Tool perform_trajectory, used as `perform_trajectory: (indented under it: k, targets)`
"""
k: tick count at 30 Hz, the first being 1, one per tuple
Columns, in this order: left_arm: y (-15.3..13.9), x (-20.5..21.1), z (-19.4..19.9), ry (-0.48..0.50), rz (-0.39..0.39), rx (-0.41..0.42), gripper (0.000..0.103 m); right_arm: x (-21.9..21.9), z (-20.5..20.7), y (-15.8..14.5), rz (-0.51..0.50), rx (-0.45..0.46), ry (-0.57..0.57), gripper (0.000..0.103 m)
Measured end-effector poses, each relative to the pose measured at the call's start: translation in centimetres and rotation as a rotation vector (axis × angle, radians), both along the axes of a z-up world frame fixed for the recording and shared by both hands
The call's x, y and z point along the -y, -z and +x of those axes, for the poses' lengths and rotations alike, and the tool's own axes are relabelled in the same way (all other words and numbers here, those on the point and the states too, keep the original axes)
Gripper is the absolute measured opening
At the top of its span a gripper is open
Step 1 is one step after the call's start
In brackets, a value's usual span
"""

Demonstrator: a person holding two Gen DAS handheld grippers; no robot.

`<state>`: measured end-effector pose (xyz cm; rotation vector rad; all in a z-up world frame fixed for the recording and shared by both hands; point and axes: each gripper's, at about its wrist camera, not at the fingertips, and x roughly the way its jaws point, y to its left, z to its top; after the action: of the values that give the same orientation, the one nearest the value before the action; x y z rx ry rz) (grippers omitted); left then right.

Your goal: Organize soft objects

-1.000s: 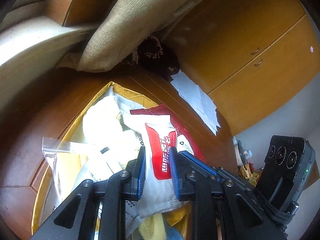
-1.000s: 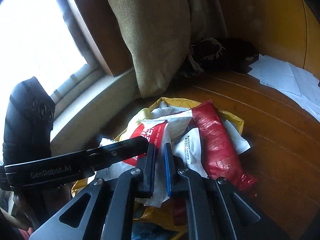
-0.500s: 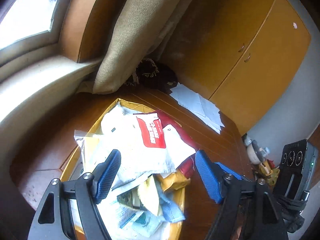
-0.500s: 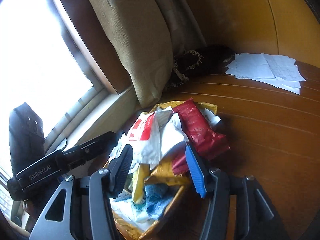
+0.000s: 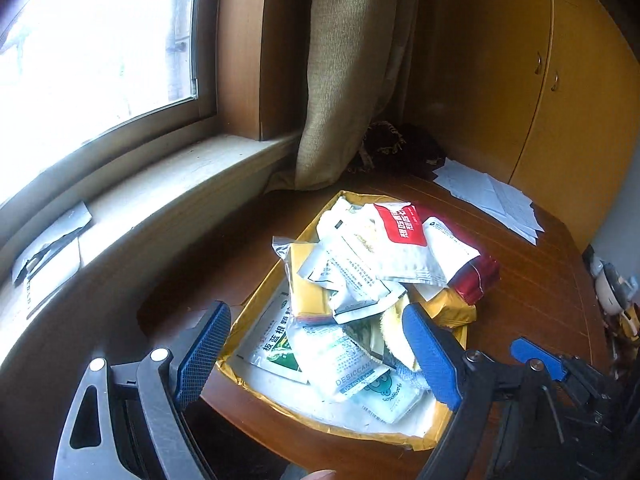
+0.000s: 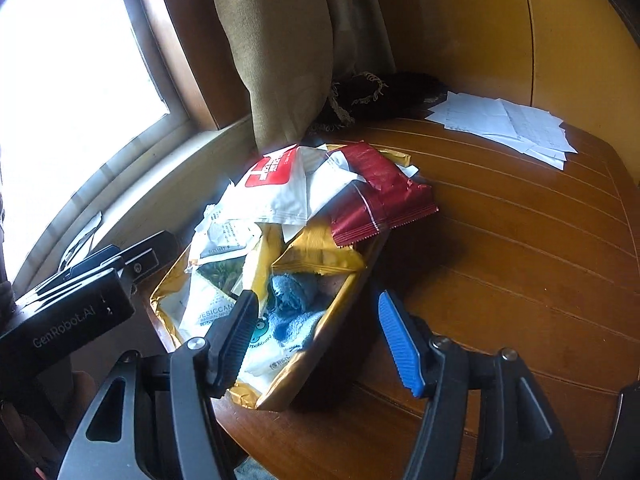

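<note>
A gold foil tray (image 5: 256, 312) (image 6: 344, 312) on the wooden table holds a heap of soft packets. On top lies a white pouch with a red label (image 5: 404, 236) (image 6: 280, 184). A dark red packet (image 5: 480, 276) (image 6: 380, 196) hangs over the right rim. A desiccant sachet (image 5: 352, 372) and a blue cloth (image 6: 292, 312) lie at the near end. My left gripper (image 5: 316, 352) is open and empty above the near end of the tray. My right gripper (image 6: 320, 336) is open and empty, above the tray's near right corner.
A window and sill (image 5: 132, 196) run along the left. A tan curtain (image 5: 344, 80) hangs behind the tray, with a dark fringed cloth (image 5: 400, 148) at its foot. White papers (image 6: 508, 124) lie at the table's far right. Yellow cupboard doors (image 5: 560, 100) stand behind.
Both grippers let go of the white red-label pouch, opened wide and drew back and up from the heap. The pouch now lies on top of the pile.
</note>
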<state>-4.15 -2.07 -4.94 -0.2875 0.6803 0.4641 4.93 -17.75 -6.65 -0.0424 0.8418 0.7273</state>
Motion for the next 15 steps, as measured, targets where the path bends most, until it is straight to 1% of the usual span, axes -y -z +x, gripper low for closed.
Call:
perform_trajectory:
  k: [10, 15]
  targets:
    - [-0.5, 0.7, -1.2, 0.006, 0.018, -0.009, 0.090, -0.4, -1.4, -0.6, -0.026, 0.028, -0.006, 0.063]
    - [-0.2, 0.5, -1.2, 0.011, 0.014, -0.024, 0.090, -0.6, -1.4, -0.5, -0.037, 0.020, -0.002, 0.063]
